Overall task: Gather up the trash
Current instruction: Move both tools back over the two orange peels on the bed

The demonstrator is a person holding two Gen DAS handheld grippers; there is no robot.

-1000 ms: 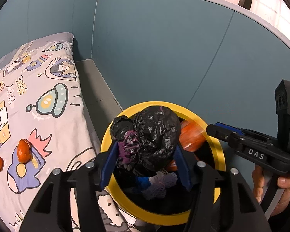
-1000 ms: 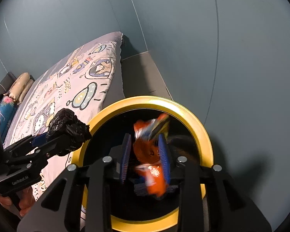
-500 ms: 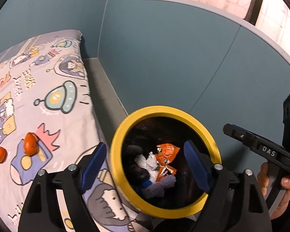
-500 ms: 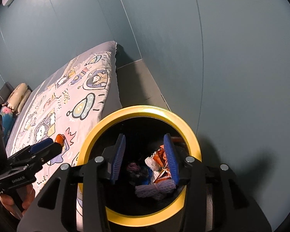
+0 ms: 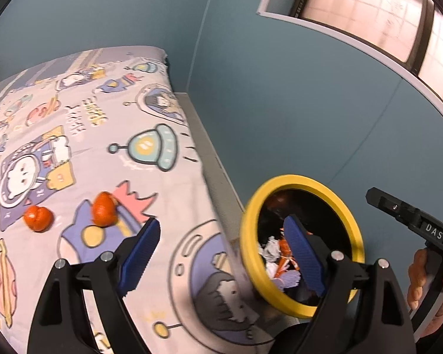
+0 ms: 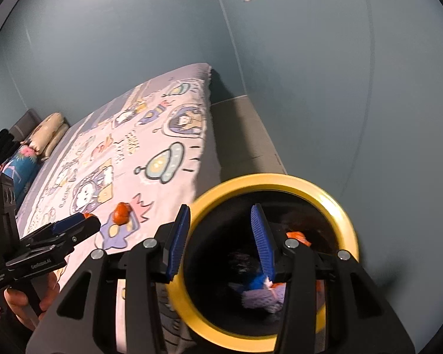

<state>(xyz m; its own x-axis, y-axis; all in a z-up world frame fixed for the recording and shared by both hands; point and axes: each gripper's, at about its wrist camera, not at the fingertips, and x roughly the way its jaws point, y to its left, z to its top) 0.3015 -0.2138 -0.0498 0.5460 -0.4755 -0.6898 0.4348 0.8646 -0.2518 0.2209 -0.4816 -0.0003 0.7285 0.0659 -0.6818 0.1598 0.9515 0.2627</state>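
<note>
The left gripper is spread wide and holds nothing; its blue pads frame the bed edge on one side and the bin mouth on the other. The right gripper is also parted, fairly wide and empty, its right finger over the bin opening and its left finger just outside the rim. Each gripper shows in the other's view: the left one reaches in from the left over the sheet, and the right one comes in from the right edge, held by a hand.

Just beyond the fingers stands the bin, black inside with a yellow rim, on the floor right beside the bed. Trash lies in its bottom: white crumpled paper, an orange wrapper and a pale purple piece. From the right wrist the purple piece and something blue show beside a dark lump, which is too blurred to name.

On the sheet, printed with cartoon astronauts and flying saucers, lie two orange peels, near each other but apart, a little past the left gripper's left finger. One peel shows in the right view, just beyond the left gripper's tip.

Farther off, a grey strip of floor runs between bed and blue wall. Pillows sit at the bed's far end. A window is set high in the wall.
</note>
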